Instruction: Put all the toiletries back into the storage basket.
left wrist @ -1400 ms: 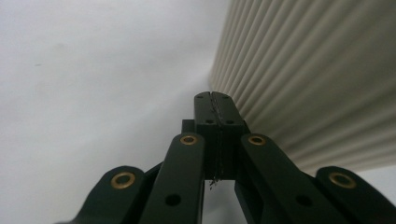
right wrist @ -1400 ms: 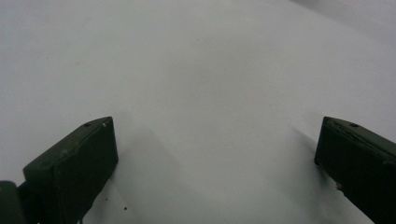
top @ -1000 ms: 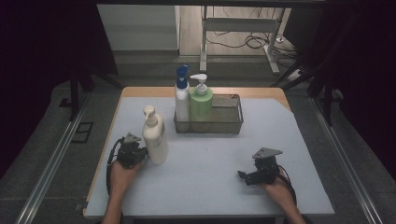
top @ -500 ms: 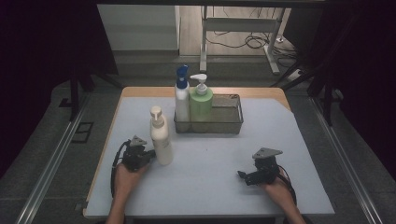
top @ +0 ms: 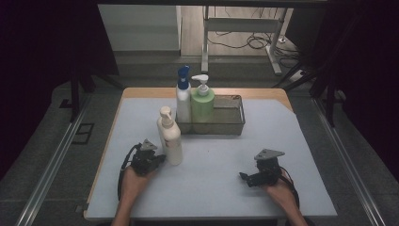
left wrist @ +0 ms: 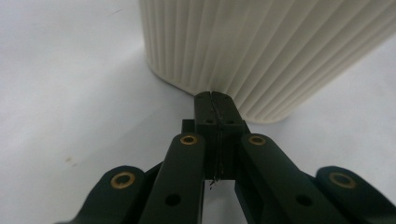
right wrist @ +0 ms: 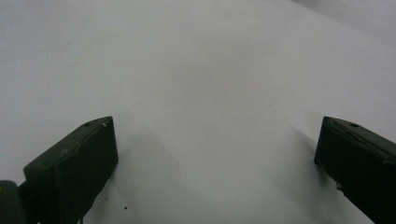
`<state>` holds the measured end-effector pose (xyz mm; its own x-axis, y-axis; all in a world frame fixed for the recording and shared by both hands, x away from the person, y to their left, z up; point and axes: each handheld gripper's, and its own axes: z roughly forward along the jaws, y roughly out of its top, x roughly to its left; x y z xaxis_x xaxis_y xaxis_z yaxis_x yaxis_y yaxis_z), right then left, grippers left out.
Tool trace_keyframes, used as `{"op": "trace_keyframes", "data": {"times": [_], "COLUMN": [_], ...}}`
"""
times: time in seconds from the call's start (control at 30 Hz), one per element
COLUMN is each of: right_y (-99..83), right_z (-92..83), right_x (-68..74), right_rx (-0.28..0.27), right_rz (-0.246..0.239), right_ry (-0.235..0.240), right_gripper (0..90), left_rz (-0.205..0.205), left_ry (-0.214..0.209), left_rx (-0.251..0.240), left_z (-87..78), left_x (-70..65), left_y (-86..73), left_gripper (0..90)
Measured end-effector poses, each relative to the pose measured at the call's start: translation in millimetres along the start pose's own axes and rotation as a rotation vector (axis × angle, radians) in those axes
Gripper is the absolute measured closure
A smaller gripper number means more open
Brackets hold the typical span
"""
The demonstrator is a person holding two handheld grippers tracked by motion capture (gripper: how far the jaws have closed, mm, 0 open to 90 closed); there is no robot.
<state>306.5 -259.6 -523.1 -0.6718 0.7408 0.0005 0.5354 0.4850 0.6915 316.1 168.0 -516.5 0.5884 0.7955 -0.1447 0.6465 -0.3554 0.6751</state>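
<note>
- Left claw (top: 159, 159): clenched, nothing between its jaws; the left gripper view (left wrist: 215, 99) shows the two black jaws pressed flat together, their tips touching the foot of the white pump bottle.
- White pump bottle (top: 170, 138): upright on the counter, near its left side, in front of the wire basket and apart from it. The high view gives the whole bottle with its pump head; the left gripper view (left wrist: 261, 51) gives the ribbed lower wall and rounded base edge from close up.
- Right claw (top: 244, 177): released, holding nothing. The right gripper view (right wrist: 215, 154) shows its jaws standing wide apart over bare white surface; the high view places it at the counter's front right, well apart from the bottle.
- Counter (top: 282, 141): pale sheet over a wooden top, the wood edge visible along the far side in the high view.
- Wire basket (top: 230, 123): at the far middle of the counter, holding a blue-capped bottle (top: 183, 96) and a green pump bottle (top: 202, 104), both upright at its left end.
- Hands: left hand (top: 133, 179) and right hand (top: 278, 192) enter from the bottom of the high view.
</note>
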Motion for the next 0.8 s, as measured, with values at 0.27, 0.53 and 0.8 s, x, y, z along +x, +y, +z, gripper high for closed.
{"op": "trace_keyframes", "data": {"times": [0.27, 0.53, 0.8], "right_y": [-0.1, 0.0, 0.4], "right_z": [0.1, 0.1, 0.2], "right_x": [0.0, -0.1, -0.3], "right_rx": [-0.001, 0.000, 0.002], "right_rz": [0.001, 0.001, 0.001], "right_ry": [-0.001, 0.000, -0.002], "right_gripper": [0.0, 0.0, 0.0], "left_rz": [0.026, 0.032, 0.039], "left_ry": [-0.020, -0.038, -0.030], "left_rx": [0.007, 0.004, -0.008], "left_z": [8.0, 12.2, 5.0], "left_x": [-10.6, -14.3, -18.1], "left_y": [6.8, 9.8, 7.6], "left_gripper": [89.3, 88.9, 74.5]}}
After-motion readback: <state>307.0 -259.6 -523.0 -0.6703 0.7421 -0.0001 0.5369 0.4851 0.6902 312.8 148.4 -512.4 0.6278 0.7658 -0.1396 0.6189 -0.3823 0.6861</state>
